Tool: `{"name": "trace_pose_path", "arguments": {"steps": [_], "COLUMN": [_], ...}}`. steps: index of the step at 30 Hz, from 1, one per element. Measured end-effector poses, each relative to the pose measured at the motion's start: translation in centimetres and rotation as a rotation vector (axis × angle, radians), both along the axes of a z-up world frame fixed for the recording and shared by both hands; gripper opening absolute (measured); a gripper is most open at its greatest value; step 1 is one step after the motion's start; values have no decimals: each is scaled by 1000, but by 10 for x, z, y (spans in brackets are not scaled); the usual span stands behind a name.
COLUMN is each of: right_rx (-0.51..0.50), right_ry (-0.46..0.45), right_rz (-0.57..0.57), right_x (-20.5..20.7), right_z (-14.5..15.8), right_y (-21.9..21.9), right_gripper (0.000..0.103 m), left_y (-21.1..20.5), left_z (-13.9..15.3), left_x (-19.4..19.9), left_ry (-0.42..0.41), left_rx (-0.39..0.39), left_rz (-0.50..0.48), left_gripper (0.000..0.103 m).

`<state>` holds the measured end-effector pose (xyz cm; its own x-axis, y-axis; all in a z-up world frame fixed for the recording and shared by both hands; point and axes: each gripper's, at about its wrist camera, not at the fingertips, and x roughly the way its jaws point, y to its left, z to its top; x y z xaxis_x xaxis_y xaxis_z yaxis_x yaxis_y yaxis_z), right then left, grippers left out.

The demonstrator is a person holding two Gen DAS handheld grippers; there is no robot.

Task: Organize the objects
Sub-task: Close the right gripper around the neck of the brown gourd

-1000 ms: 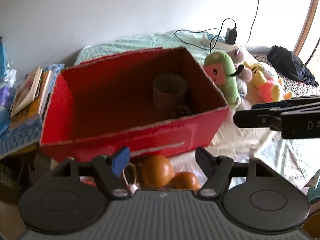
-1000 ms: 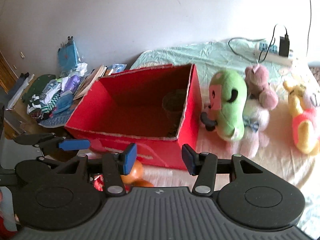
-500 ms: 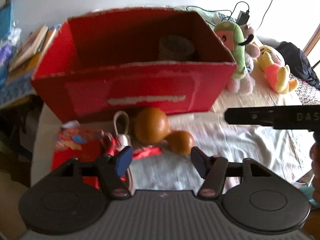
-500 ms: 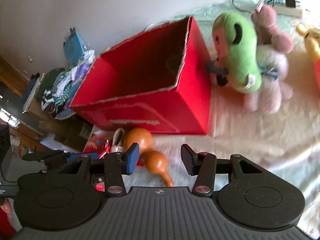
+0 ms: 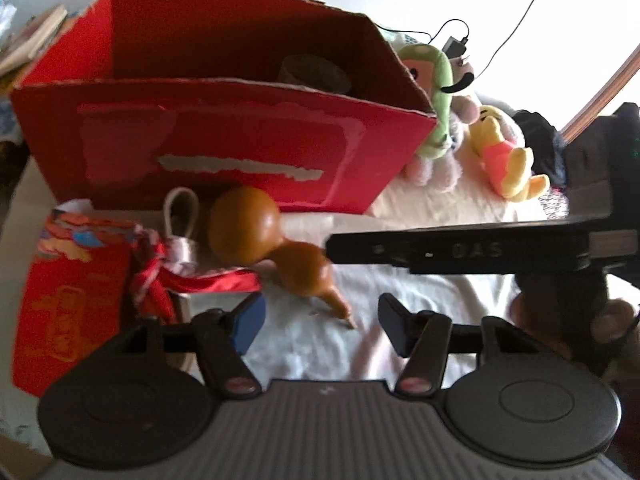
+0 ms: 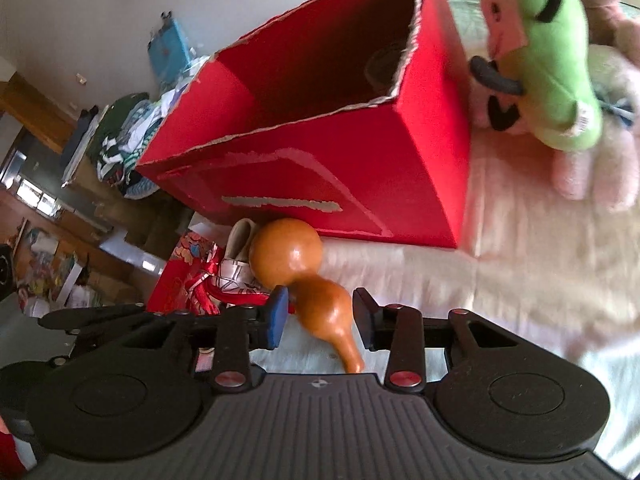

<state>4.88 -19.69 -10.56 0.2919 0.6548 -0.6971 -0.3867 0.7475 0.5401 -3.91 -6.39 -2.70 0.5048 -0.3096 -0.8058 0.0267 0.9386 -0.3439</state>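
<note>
Red box fills twelve o'clock. The gourd lies just before it — hard, glossy, likely light and slippery; I'd pinch the waist. My right gripper straddles its small bulb, fingers spread; left gripper gapes empty.

Lived-in bedroom at home: rumpled bedsheet, plush toys against the wall, folded clothes heaped aside, charger plugged in.
</note>
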Motion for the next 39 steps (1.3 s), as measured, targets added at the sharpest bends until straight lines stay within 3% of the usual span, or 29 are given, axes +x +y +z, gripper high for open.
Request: {"name": "trace_pose_path", "arguments": {"steps": [6, 18, 21, 36, 39], "right_rx": [-4, 64, 83, 179, 181], "right_ry": [2, 96, 127, 295, 294], "right_rz": [24, -14, -16, -20, -15], "right_x": [7, 20, 20, -3, -8], "right_z": [-6, -23, -29, -41, -40], "right_y": [2, -1, -3, -11, -13], "right_gripper": [40, 40, 33, 34, 35], "left_y": [-2, -5, -2, 10, 3], "left_z": [-21, -35, -37, -37, -38], "left_x": [14, 32, 34, 22, 19], "left_ry": [63, 91, 93, 125, 122], "left_rx": [-41, -31, -28, -21, 28], "left_rz": [23, 15, 13, -95, -133], "left_gripper": [60, 61, 62, 63, 63]}}
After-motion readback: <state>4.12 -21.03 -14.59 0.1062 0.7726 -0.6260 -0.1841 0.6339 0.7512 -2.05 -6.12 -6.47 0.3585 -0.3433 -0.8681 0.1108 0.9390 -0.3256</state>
